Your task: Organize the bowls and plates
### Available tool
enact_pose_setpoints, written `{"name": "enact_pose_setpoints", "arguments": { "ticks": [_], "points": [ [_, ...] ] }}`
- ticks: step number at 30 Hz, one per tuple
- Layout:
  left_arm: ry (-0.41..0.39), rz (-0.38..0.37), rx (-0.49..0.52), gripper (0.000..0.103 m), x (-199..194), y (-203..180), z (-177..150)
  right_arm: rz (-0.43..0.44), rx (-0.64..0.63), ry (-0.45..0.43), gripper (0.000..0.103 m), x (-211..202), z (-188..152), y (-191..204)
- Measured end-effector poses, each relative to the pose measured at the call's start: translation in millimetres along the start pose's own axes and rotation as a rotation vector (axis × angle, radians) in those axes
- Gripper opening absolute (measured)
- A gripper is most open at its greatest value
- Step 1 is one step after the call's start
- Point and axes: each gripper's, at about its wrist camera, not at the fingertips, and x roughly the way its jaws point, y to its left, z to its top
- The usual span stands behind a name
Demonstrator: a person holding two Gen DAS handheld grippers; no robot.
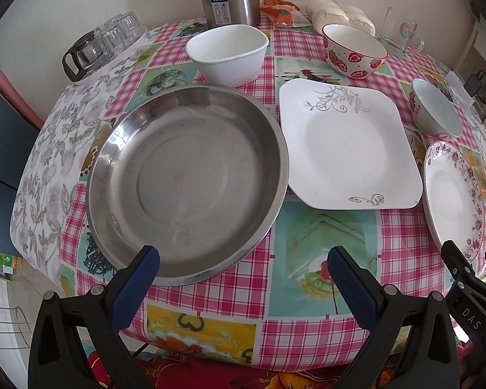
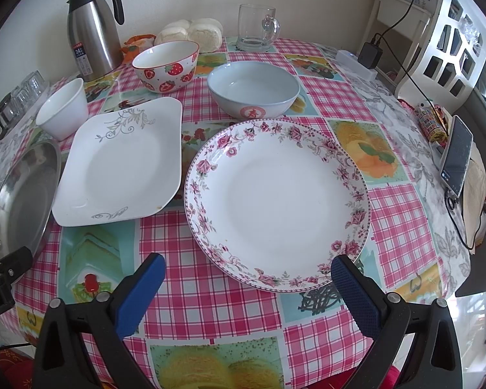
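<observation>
A steel round plate [image 1: 188, 178] lies at the table's left, a white square plate [image 1: 346, 146] beside it, and a floral-rimmed round plate [image 2: 275, 201] at the right. Behind them stand a plain white bowl [image 1: 226, 55], a strawberry bowl [image 1: 354, 50] and a pale blue bowl [image 2: 252, 89]. My left gripper [image 1: 243, 259] hangs open over the table's near edge, its left fingertip above the steel plate's rim. Over the near edge in front of the floral plate, my right gripper [image 2: 248, 267] is open and holds nothing.
A steel thermos jug [image 2: 92, 32], glass cups on a tray [image 1: 110, 39], a glass mug [image 2: 256, 27], wrapped buns [image 1: 340, 14] and a snack packet line the table's back. A phone [image 2: 457, 155] with cable sits at the right edge. A wall stands behind.
</observation>
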Motion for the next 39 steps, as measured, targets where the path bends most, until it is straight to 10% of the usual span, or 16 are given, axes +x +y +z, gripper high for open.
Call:
{"name": "enact_pose_setpoints", "arguments": {
  "ticks": [39],
  "points": [
    [0.009, -0.009, -0.117, 0.103, 1.5, 34.1, 2.2, 0.036, -0.050, 0.012, 0.103, 2.9, -1.5, 44.0]
  ]
}}
